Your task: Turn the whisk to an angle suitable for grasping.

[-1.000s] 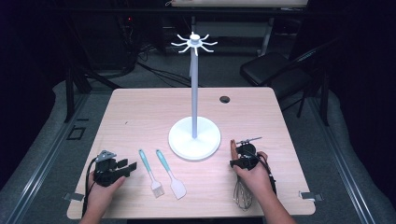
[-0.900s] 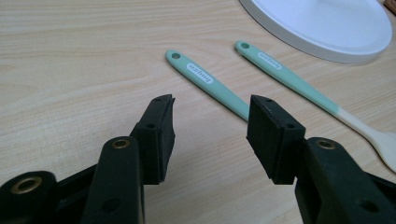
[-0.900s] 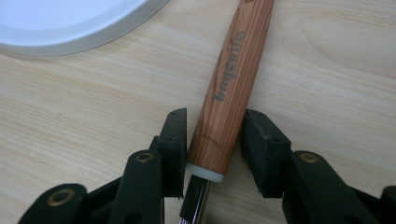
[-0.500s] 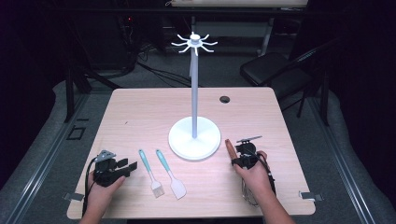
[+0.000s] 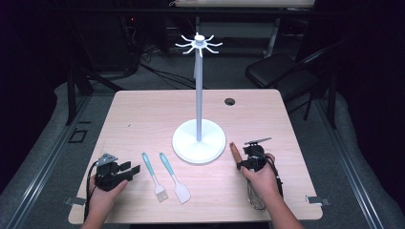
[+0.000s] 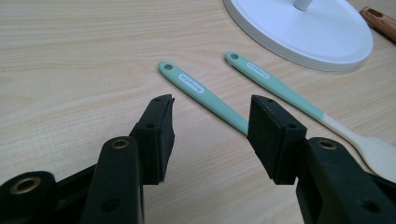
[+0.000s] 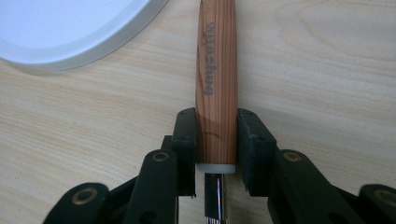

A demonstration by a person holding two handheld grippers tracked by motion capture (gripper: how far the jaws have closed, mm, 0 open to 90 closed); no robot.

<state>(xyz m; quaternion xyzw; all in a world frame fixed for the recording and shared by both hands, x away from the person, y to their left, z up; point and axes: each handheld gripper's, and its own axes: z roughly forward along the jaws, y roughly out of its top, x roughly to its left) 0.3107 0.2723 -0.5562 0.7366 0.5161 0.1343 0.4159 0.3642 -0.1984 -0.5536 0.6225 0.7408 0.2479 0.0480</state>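
A light wooden rectangular table top (image 5: 143, 119) with pale grain sits on a grey carpeted floor (image 5: 52, 129). A small black round cap (image 5: 229, 101) is set into the table's far right part. Beyond the far right corner stands a black padded chair (image 5: 277, 71), and black cables (image 5: 157, 69) trail over the floor behind the far edge. A black square outline (image 5: 77, 136) marks the floor to the left, and small silver brackets (image 5: 74, 201) sit at the table's near corners
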